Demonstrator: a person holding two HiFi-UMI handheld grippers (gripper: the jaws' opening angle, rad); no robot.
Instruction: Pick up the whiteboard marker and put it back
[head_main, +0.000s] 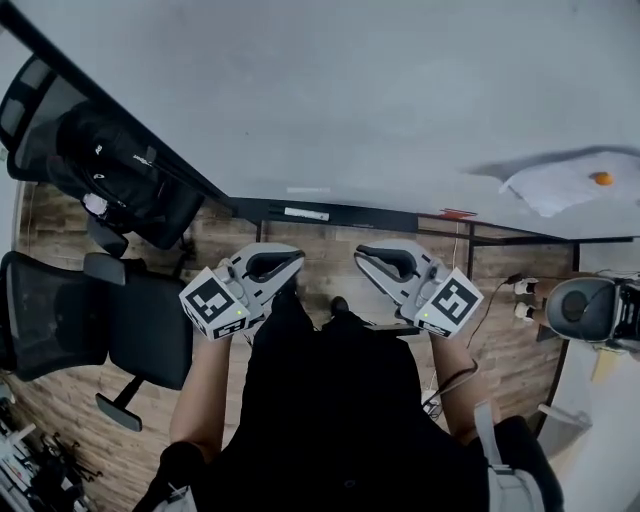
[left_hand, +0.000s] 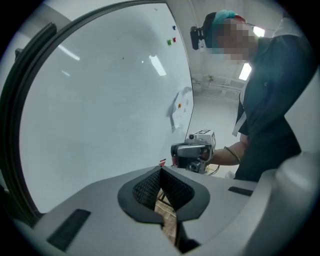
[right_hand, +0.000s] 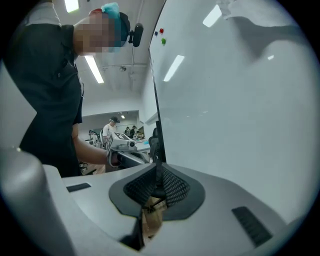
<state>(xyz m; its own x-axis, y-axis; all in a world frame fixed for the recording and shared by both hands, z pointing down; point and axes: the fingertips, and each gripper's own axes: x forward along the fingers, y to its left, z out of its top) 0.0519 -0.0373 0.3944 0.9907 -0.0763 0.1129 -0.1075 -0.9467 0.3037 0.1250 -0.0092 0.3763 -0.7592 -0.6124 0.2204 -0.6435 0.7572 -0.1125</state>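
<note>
No legible text or numbers.

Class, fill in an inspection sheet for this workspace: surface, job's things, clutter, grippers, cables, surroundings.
Surface: whiteboard, mostly bare.
Job's things: pale stick on the tray rail, perhaps the marker; cannot tell.
Clutter: paper under an orange magnet.
Grippers: left gripper and right gripper, jaws shut, empty.
Cables: cable on the floor by white plugs.
Surroundings: black chairs, wood floor.

Bright overhead strips (right_hand: 94, 69); glare on whiteboard (left_hand: 100, 110); fisheye edges.
</note>
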